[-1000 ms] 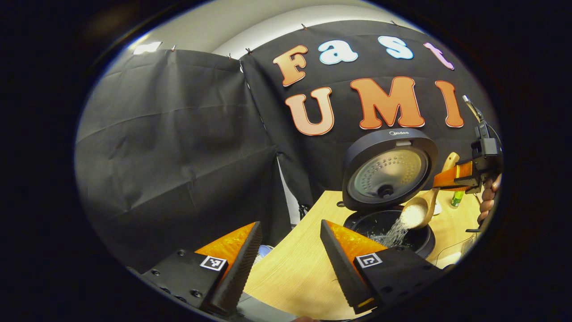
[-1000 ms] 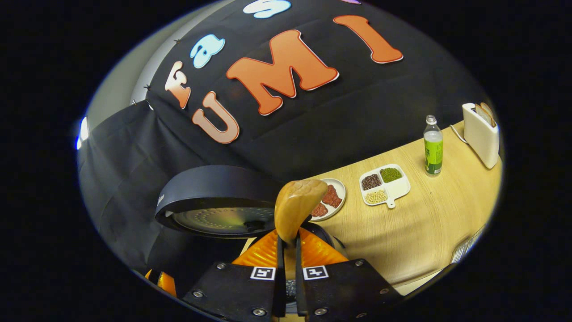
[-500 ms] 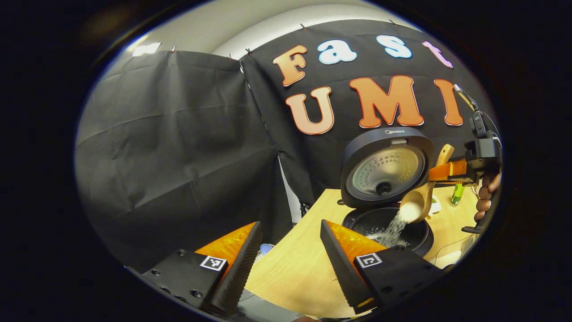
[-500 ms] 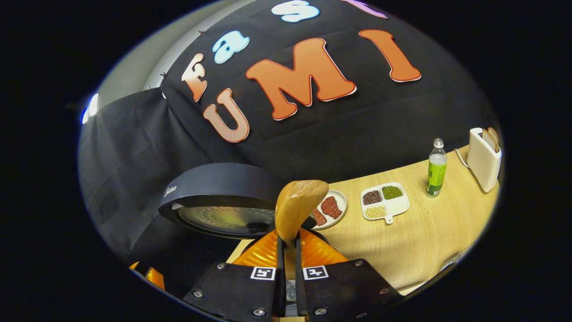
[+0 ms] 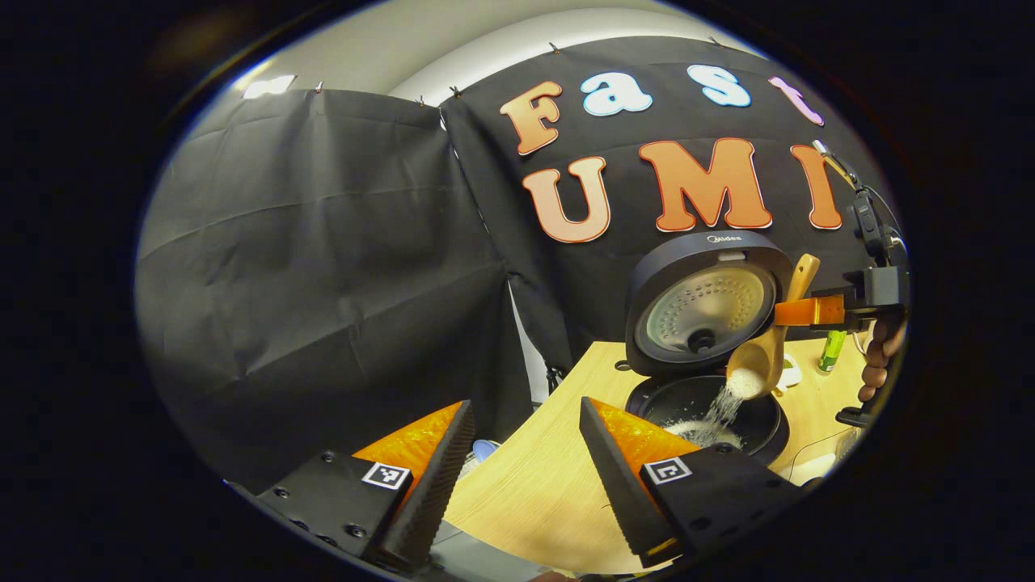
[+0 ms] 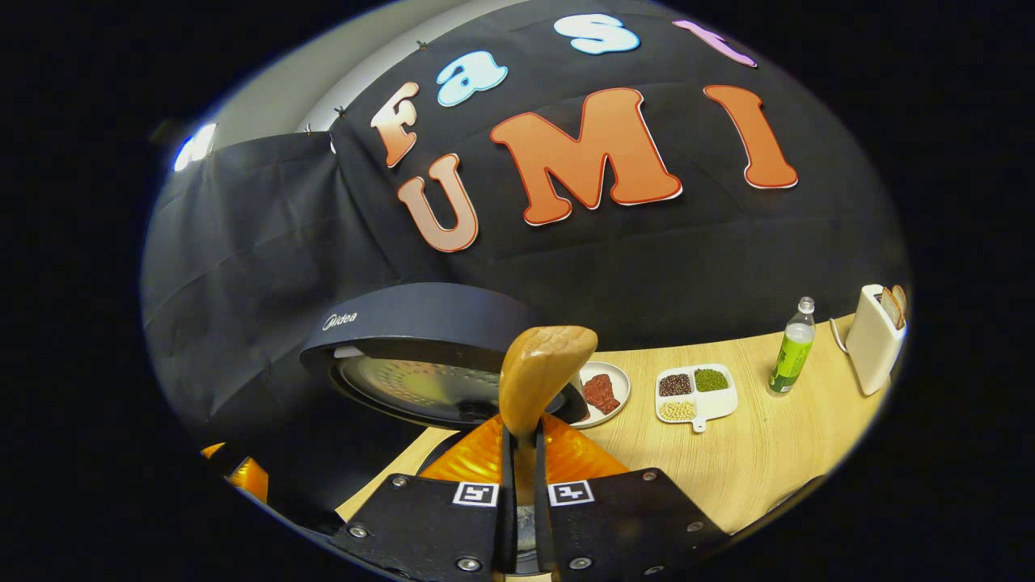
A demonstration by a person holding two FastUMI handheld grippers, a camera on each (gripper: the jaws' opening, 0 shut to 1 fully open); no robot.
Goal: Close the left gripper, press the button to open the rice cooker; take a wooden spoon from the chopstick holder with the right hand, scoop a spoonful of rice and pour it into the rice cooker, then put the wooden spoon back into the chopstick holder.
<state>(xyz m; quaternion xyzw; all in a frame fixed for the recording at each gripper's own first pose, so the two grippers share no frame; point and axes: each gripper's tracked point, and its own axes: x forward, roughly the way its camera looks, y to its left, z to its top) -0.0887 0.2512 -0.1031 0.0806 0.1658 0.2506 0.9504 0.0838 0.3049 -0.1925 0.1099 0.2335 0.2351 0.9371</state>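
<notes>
The cooker (image 5: 705, 323) stood open; the right gripper (image 6: 518, 453), clamped on the spoon (image 5: 760, 364), poured rice (image 5: 720, 411); returning remained. The left gripper (image 5: 521, 453) was open.

My two grippers, one idle, one clamped.

My left gripper (image 5: 525, 453) sits low at 6 o'clock in the left gripper view, fingers spread wide with nothing between them. My right gripper (image 6: 519, 453) has its fingers pressed together on the wooden spoon (image 6: 540, 373) handle (seen from the left gripper view at 3 o'clock, my hand (image 5: 880, 360) wrapped beneath it).
</notes>
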